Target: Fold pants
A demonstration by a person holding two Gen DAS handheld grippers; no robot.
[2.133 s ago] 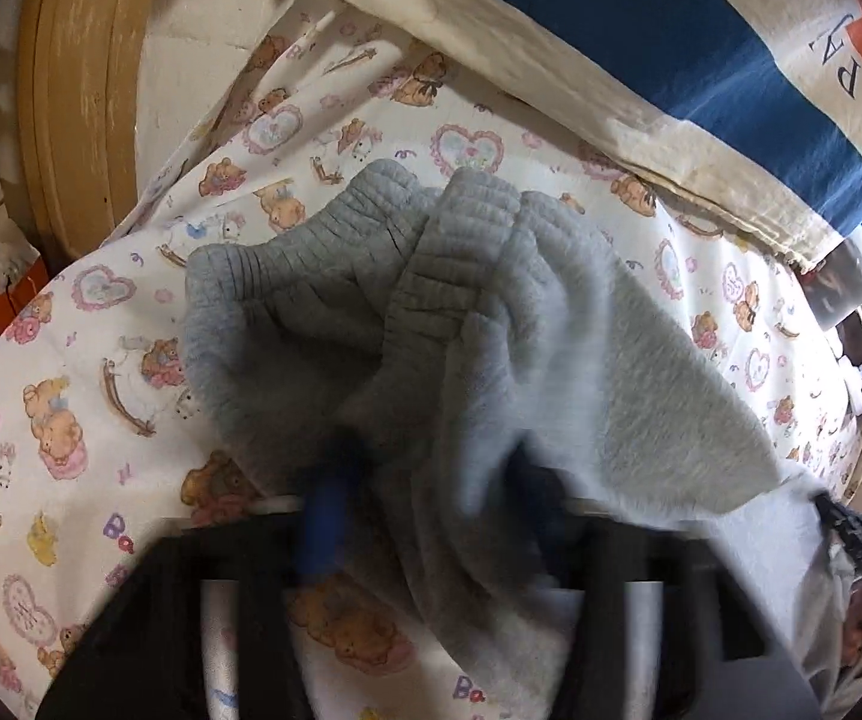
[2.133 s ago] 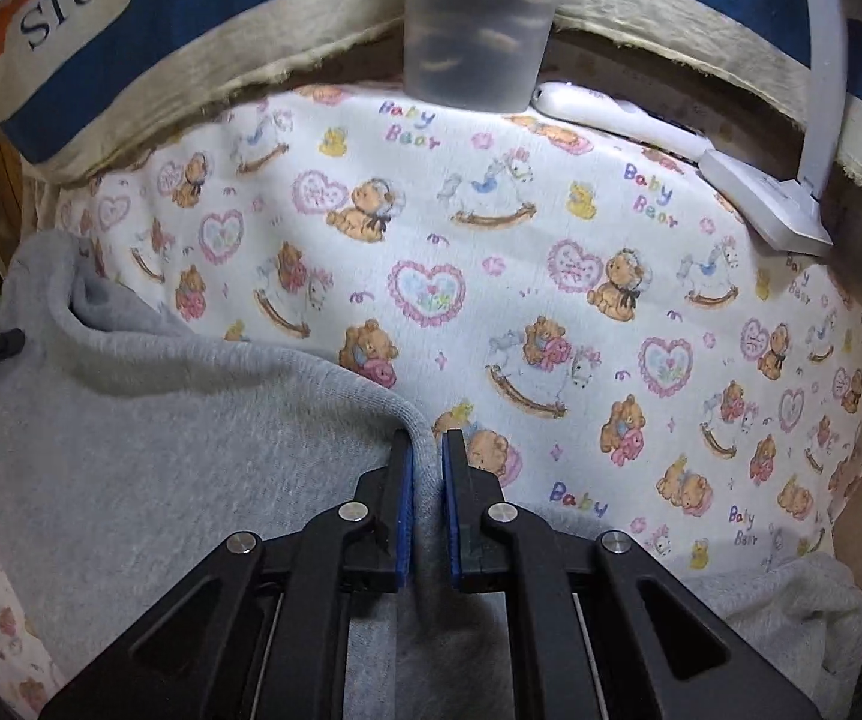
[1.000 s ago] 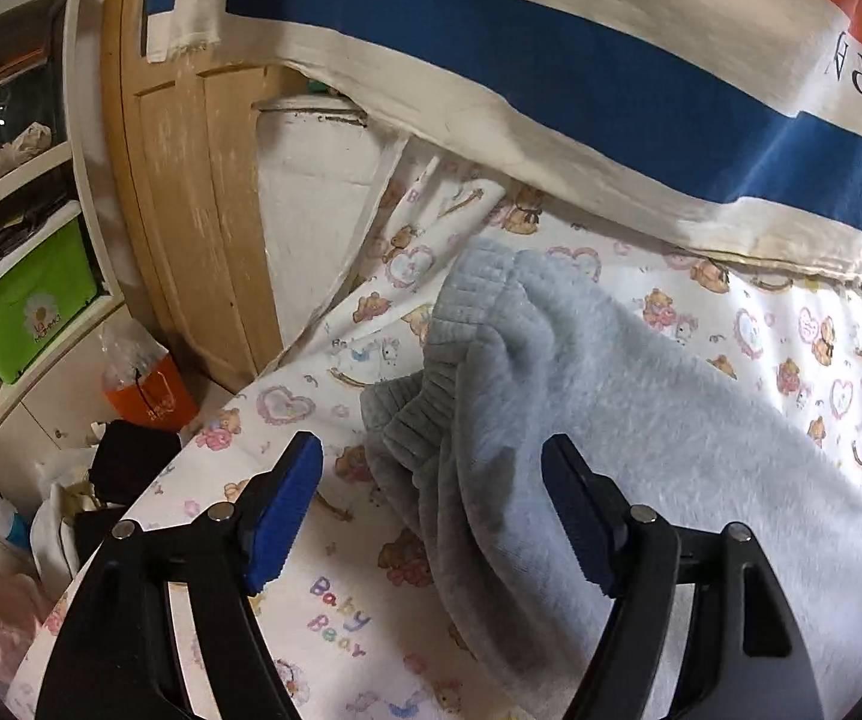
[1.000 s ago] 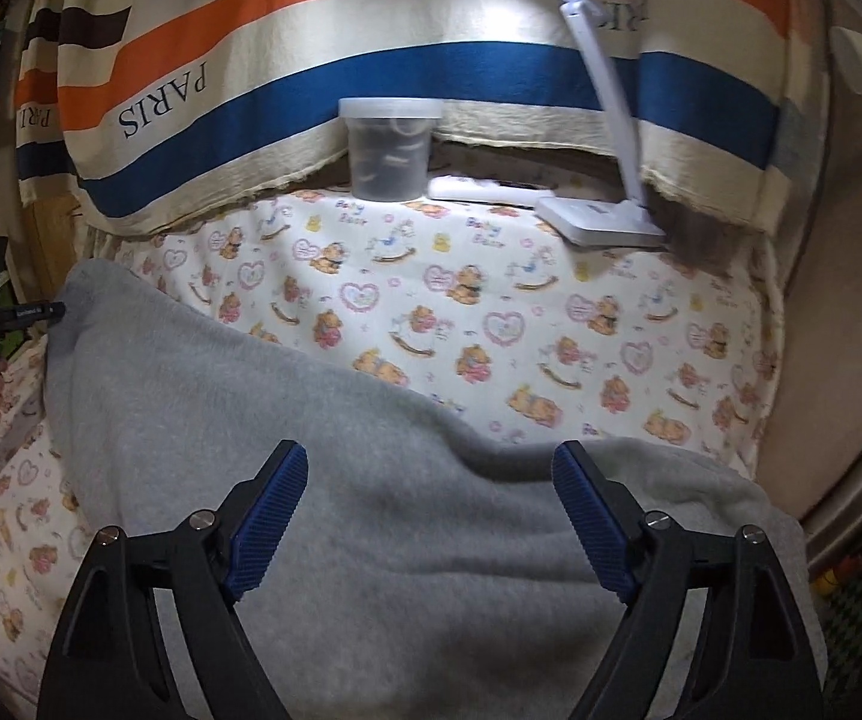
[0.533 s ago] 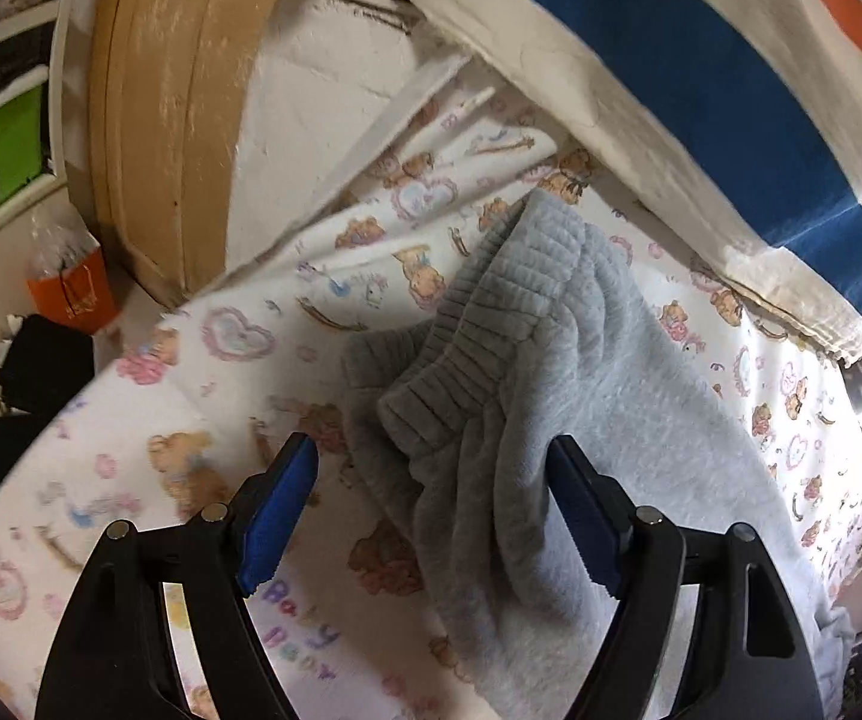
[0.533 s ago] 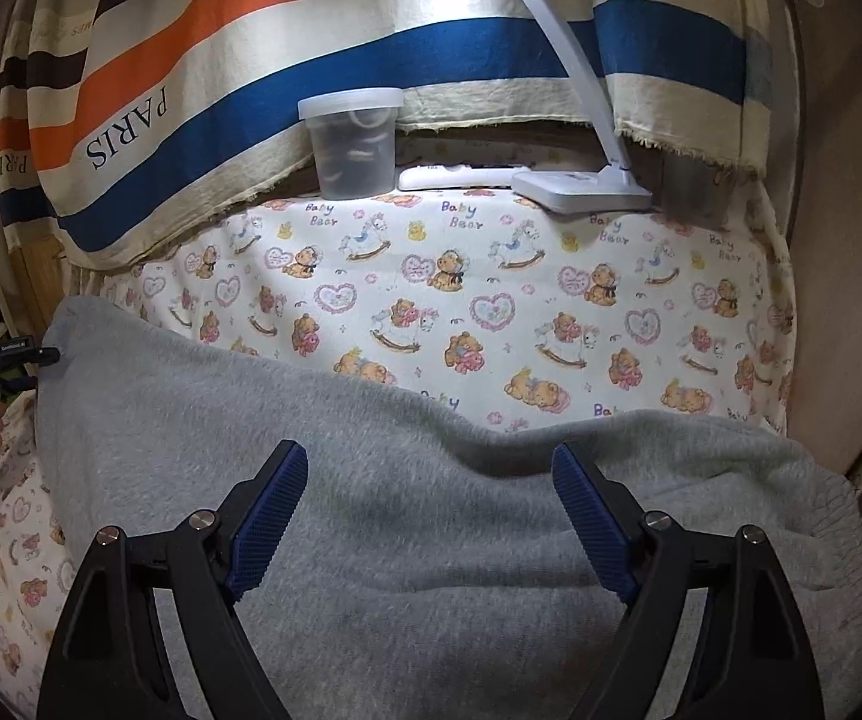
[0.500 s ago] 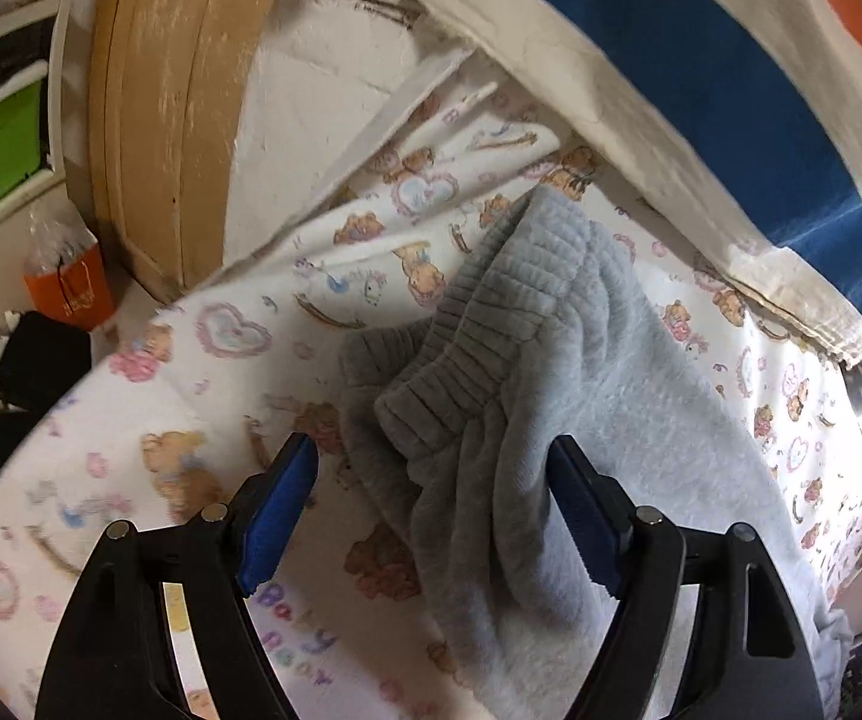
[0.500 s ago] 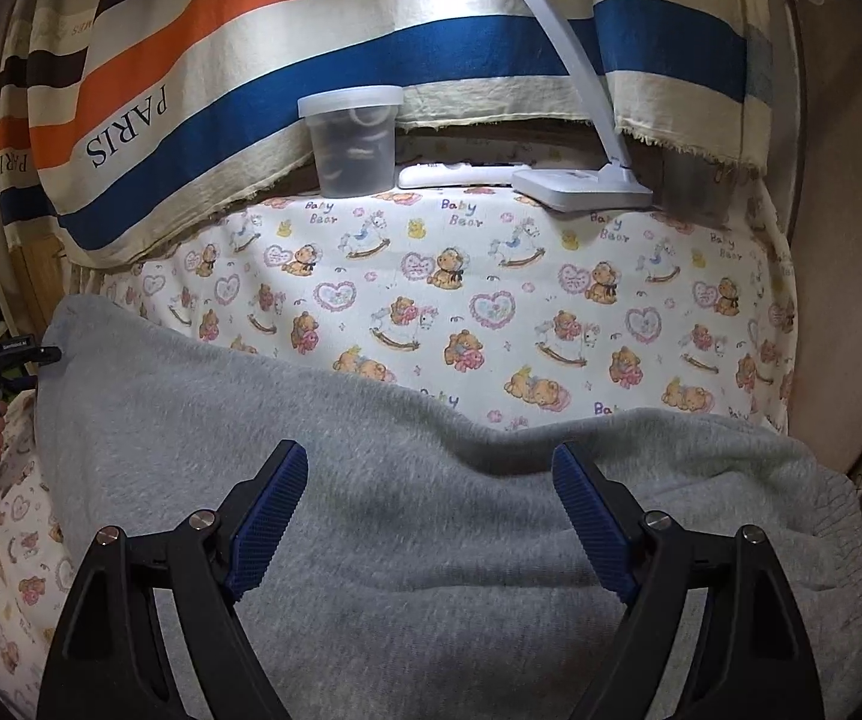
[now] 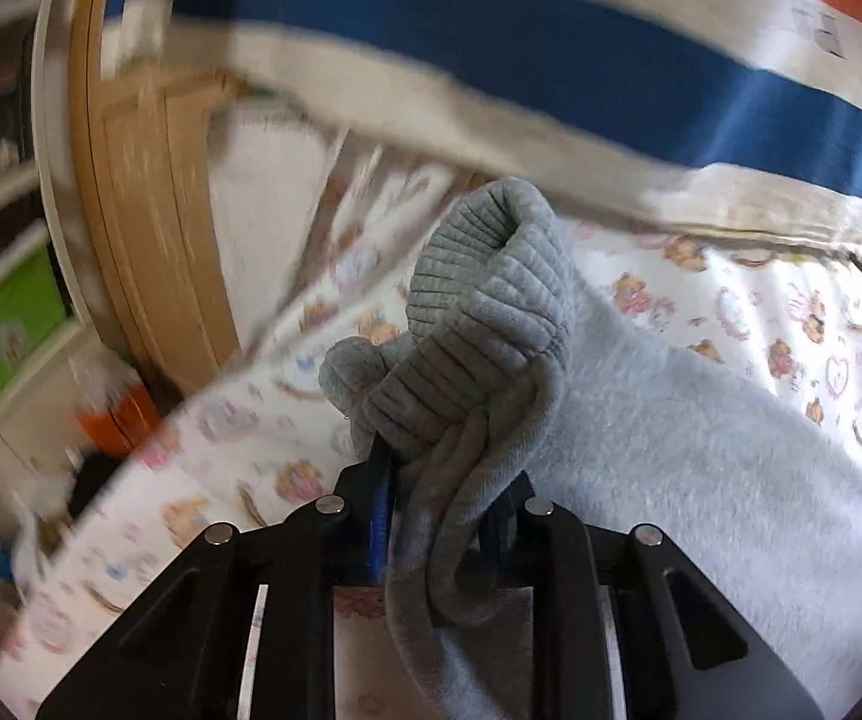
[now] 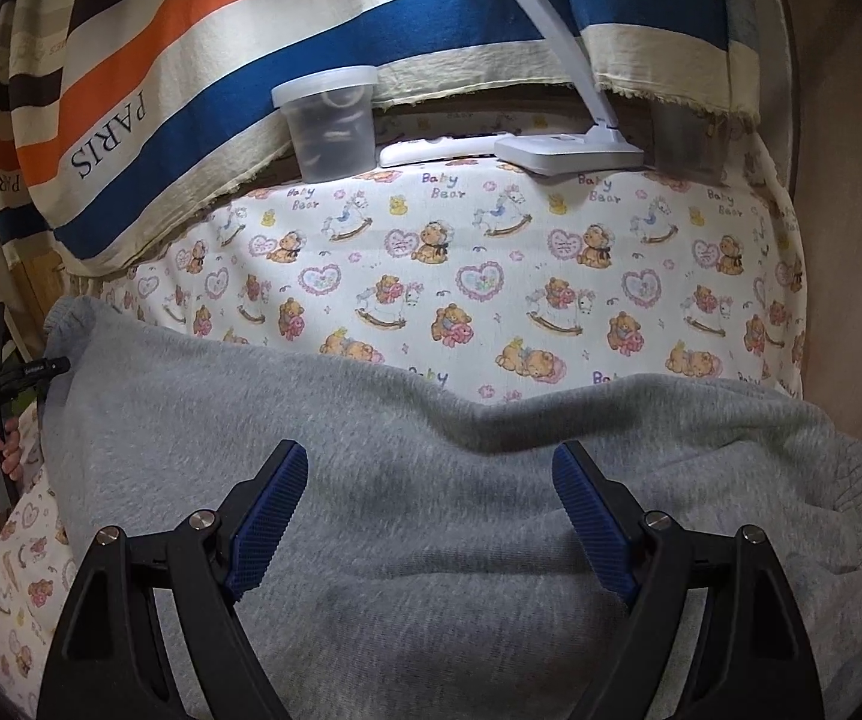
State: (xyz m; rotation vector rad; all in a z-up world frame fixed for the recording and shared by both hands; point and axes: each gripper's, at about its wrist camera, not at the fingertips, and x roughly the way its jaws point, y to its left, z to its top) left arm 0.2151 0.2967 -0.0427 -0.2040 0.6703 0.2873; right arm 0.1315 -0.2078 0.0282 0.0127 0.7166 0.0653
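My left gripper (image 9: 442,480): jaws just closed, pinching the grey pants (image 9: 490,324) at the ribbed cuff.
My right gripper (image 10: 431,516): spread wide above the pants, gripping nothing.

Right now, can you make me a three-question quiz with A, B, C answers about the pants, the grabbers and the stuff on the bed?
1. Where does the clear tub stand?
A. at the back, by the striped cloth
B. on the pants
C. on the floor
2. What colour are the pants?
A. red
B. grey
C. green
3. What is the left gripper doing?
A. hanging open
B. pinching the pants
C. holding the lamp

Answers: 1 A, it stands beside the lamp base. 2 B, grey fleece. 3 B, its jaws have just closed on a bunched fold.
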